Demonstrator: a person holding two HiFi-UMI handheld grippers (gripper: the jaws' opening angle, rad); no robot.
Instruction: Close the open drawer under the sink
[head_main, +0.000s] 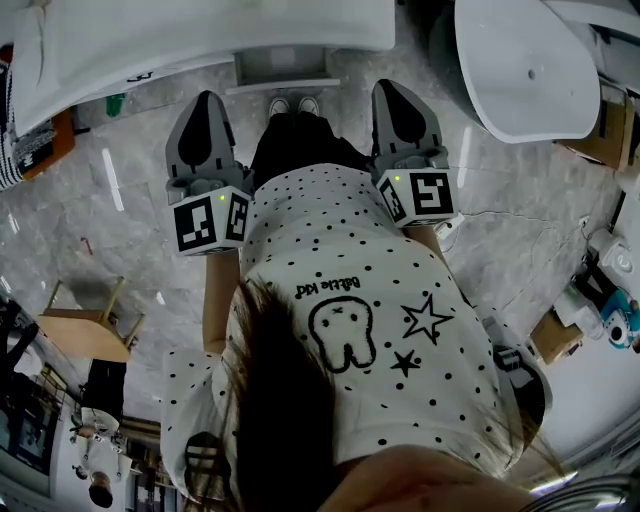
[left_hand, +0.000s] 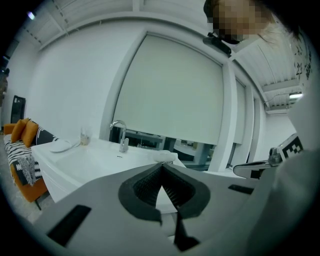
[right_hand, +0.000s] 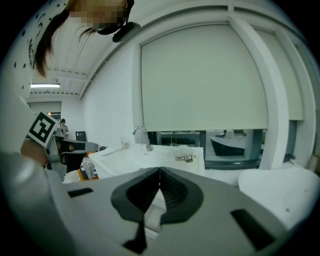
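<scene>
In the head view a white sink counter (head_main: 200, 35) spans the top, and an open grey drawer (head_main: 283, 70) sticks out from under it toward the person's shoes (head_main: 293, 104). My left gripper (head_main: 205, 112) and right gripper (head_main: 402, 100) are held side by side short of the counter, one on each side of the drawer, touching nothing. The left gripper (left_hand: 162, 165) is shut and empty, aimed at the counter with its faucet (left_hand: 120, 136). The right gripper (right_hand: 160, 170) has its jaws closed together with nothing in them, and the faucet (right_hand: 142, 136) lies ahead.
A white tub (head_main: 530, 70) stands at the top right, with cardboard boxes (head_main: 610, 130) beside it. A wooden stool (head_main: 90, 322) is on the marble floor at the left. An orange sofa (left_hand: 22, 150) sits left of the counter.
</scene>
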